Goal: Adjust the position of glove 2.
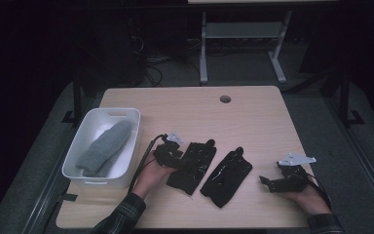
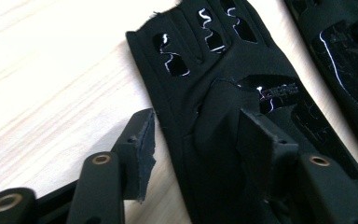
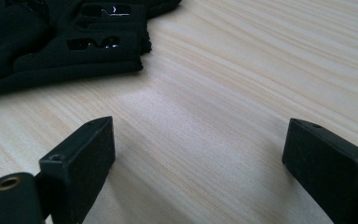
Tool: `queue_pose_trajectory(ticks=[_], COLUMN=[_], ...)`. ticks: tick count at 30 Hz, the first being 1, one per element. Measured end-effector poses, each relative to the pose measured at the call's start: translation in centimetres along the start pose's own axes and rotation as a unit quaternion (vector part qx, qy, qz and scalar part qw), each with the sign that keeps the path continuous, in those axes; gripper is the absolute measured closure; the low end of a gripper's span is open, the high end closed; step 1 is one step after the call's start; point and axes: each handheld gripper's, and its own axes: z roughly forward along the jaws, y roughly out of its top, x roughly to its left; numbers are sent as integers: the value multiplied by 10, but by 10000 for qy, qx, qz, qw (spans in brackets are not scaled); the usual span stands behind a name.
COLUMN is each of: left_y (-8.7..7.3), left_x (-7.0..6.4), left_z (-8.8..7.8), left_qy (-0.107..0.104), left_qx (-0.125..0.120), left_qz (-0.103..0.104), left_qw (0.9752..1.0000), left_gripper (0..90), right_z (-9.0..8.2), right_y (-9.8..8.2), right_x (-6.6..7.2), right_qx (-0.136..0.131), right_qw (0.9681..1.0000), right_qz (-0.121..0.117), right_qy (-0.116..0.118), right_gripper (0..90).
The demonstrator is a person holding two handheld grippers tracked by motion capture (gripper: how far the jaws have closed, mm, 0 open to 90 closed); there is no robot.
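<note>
A white bin [image 1: 80,155] holding a grey mitten [image 1: 103,147] sits at the table's [image 1: 253,117] left edge, just beside your left gripper [image 1: 175,157]. Its jaws are parted, straddling the edge of a black fingerless glove [image 2: 233,93]; whether they press the fabric is hard to tell. A second black glove [image 1: 226,176] lies alongside, both slanting away rightward. Your right gripper [image 3: 196,163] rests spread wide over bare wood.
</note>
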Motion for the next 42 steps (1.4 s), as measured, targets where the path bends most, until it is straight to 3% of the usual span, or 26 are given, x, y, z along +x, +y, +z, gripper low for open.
queue_pose_trajectory(ticks=[7, 9, 12, 20, 22, 26, 29, 30, 34, 38, 42], left_y=[0, 1, 3, 8, 10, 16, 21, 23, 29, 32, 35], left_x=[-1, -2, -4, -3, -4, -7, -9, -10, -12, -12, -12], left_z=[2, 2, 4, 4, 2, -4, -9, -10, -16, -18, -17], left_qy=[-91, -171, -216, -266, -322, -430, -504, -543, -573, -590, -591], left_qx=[-52, -61, -64, -66, -102, -198, -271, -312, -342, -353, -340], left_qz=[28, 29, 40, -74, -102, -13, 62, 33, 31, 60, 66], left_qw=[9999, 9998, 9997, 9996, 9994, 9989, 9983, 9980, 9978, 9976, 9977], left_gripper=[599, 698, 775, 815, 817, 817, 817, 817, 817, 817, 817], right_z=[0, 0, 0, 0, -1, -5, -10, -10, -14, -15, -11], right_y=[0, 0, 0, 0, 2, 6, 9, 9, 14, 19, 22], right_x=[0, 0, 0, 0, 1, 4, 9, 9, 17, 28, 41], right_qx=[0, 0, 1, 14, 123, 159, 92, 92, 47, 61, 165], right_qw=[10000, 10000, 10000, 10000, 9999, 9998, 9995, 9995, 9979, 9953, 9907], right_qz=[-1, 0, -1, -22, -19, -16, -72, -72, -101, -254, -436], right_qy=[0, -1, -1, 4, 10, 99, 298, 298, 643, 934, 1279], right_gripper=[90, 90, 90, 90, 113, 147, 270, 270, 526, 735, 857])
